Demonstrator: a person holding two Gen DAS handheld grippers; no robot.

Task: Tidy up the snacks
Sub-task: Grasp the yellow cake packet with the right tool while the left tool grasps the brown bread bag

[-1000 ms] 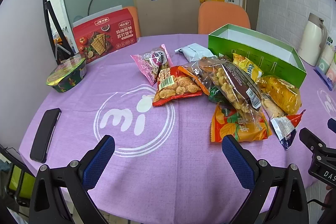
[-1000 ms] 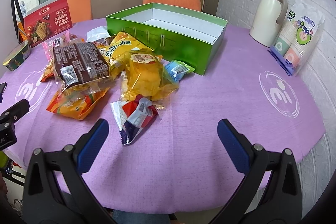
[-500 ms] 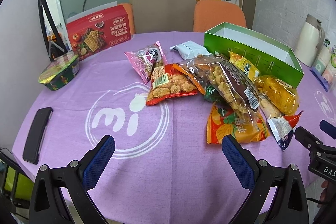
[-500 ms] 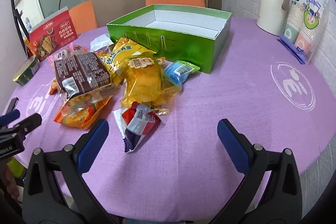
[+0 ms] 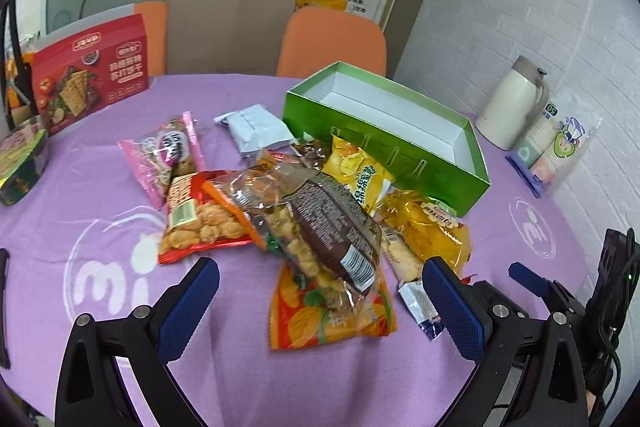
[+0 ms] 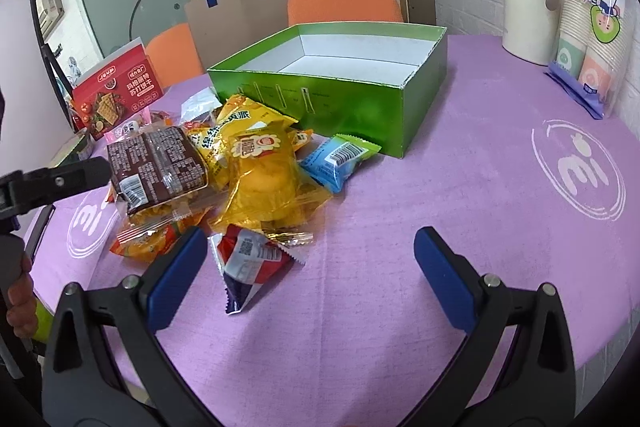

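Both grippers' jaws gape empty over heaped snack packets (image 5: 320,223) crowding the green box (image 6: 344,91).

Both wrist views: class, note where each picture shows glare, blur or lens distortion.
Left wrist view: fisheye bows the green box and darkens the corners; the orange chip bag near the open left hand-held gripper looks slightly smeared. Right wrist view: sharper; glare glints on the yellow cake packet; the table edge curves.
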